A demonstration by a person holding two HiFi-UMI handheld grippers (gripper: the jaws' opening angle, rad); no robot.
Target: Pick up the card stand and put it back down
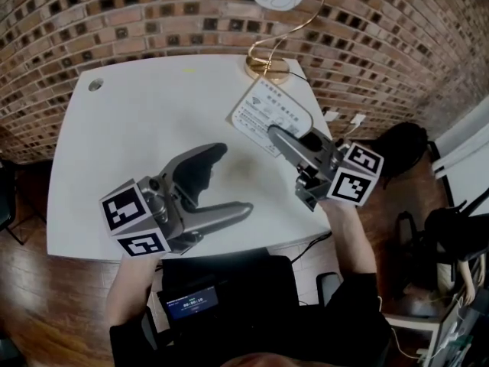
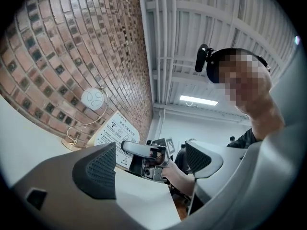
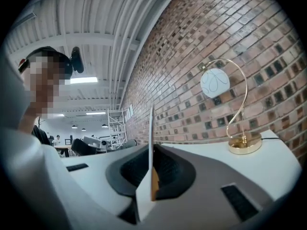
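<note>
**Right gripper clamped on the card stand, left gripper open over the table**

A curved brick wall [image 1: 153, 14] fills the background ahead of you. In front of it is the white table [image 1: 137, 121], which you are leaning over.

At the far edge of the table is a lamp [image 1: 267, 66] with a round gold base, a looping gold stem and a white globe. It is just beyond the card stand.

Your left gripper [image 1: 233, 178] hovers over the near middle of the table. Its two dark-padded jaws are spread wide with nothing between them. In the left gripper view they frame your other hand and the white card.

Your right gripper [image 1: 276, 136] is over the table's right side and points toward the lamp. Its jaws are pressed together on the card stand [image 1: 263, 117].

In the right gripper view the card stand [image 3: 151, 143] rises edge-on as a thin white sheet, straight up from between the pads. A small brownish piece shows low in the grip. From your head view the printed face tilts toward you, and it lies between the gripper tips and the lamp base. Whether its lower edge touches the table cannot be made out.

A small round hole [image 1: 95, 85] sits near the table's far left corner, well apart from both grippers.
</note>
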